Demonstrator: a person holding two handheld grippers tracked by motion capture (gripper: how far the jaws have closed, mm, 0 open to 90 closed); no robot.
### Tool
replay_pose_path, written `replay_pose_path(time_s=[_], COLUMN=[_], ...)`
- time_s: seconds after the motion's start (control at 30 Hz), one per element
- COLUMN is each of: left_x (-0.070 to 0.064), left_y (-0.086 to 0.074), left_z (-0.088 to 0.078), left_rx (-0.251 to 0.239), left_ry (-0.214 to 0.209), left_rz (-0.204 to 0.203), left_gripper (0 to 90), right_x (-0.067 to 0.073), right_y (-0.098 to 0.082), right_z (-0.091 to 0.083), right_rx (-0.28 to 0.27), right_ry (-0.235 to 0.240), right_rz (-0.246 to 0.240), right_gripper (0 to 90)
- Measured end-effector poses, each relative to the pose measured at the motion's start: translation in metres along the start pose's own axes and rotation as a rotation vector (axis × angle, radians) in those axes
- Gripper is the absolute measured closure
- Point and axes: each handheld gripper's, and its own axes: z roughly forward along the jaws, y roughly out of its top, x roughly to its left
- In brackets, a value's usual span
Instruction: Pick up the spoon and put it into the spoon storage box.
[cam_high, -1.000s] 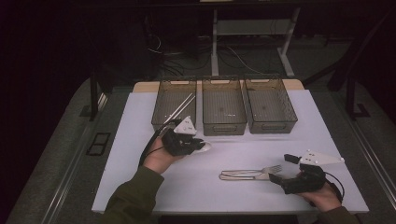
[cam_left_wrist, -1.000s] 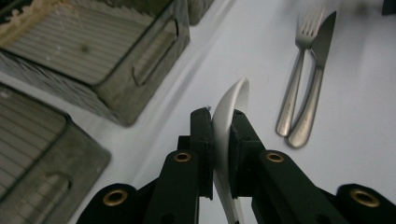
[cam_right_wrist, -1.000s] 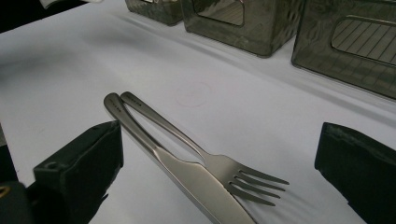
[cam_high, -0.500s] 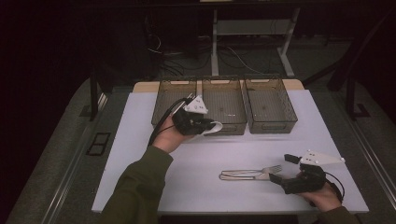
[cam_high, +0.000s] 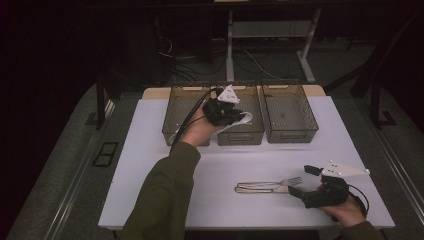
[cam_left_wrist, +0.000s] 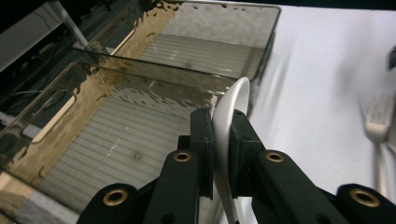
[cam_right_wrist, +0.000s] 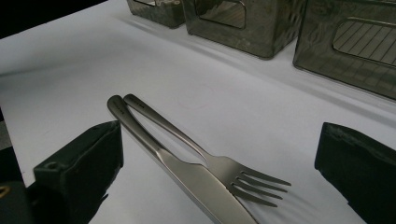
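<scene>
White table (cam_high: 165, 175) in a dark room, three bins (cam_high: 290, 107) at 12 o'clock, left gripper (cam_high: 235, 116) clenched on a white spoon (cam_left_wrist: 229, 116) over the middle bin, right gripper (cam_high: 299, 181) released – fork (cam_high: 280, 182) and knife (cam_high: 260, 189) at its 9 o'clock.

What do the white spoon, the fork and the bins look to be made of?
White spoon: likely plastic or ceramic, smooth, opaque, slight gloss. Fork: metal, probably stainless steel, brushed silvery sheen. Bins: smoky translucent plastic, since their ribbed floors show through the walls.
</scene>
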Motion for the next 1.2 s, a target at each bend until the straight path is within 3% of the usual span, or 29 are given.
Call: replay_pose_path(time_s=[0.1, 0.3, 0.5, 0.73, 0.93, 1.1, 1.2], left_x=[0.002, 0.01, 0.017, 0.017, 0.017, 0.015, 0.012], left_y=[0.003, 0.002, -0.005, -0.01, -0.01, -0.006, -0.004], left_z=[0.013, 0.036, 0.049, 0.062, 0.06, 0.054, 0.049], left_rx=[0.008, 0.02, 0.036, 0.051, 0.02, -0.006, -0.037], left_ry=[0.005, 0.017, 0.031, 0.029, 0.009, -0.008, -0.034], left_rz=[0.02, 0.016, 0.008, -0.042, -0.091, -0.1, -0.139], left_gripper=[81.9, 81.8, 81.7, 81.2, 71.6, 65.1, 60.5], right_x=[0.001, 0.001, 0.002, 0.002, 0.002, 0.002, 0.001], right_y=[0.0, 0.0, 0.0, 0.0, 0.0, 0.0, 0.0], right_z=[0.0, 0.0, -0.001, -0.001, -0.001, -0.001, 0.0], right_rx=[-0.005, -0.007, -0.007, -0.012, -0.008, -0.007, -0.009], right_ry=[0.002, 0.006, 0.01, 0.011, 0.011, 0.012, 0.01], right_rz=[0.003, 0.0, -0.002, -0.003, -0.005, -0.006, -0.009], right_gripper=[1.2, 1.2, 1.2, 1.2, 1.2, 1.2, 1.2])
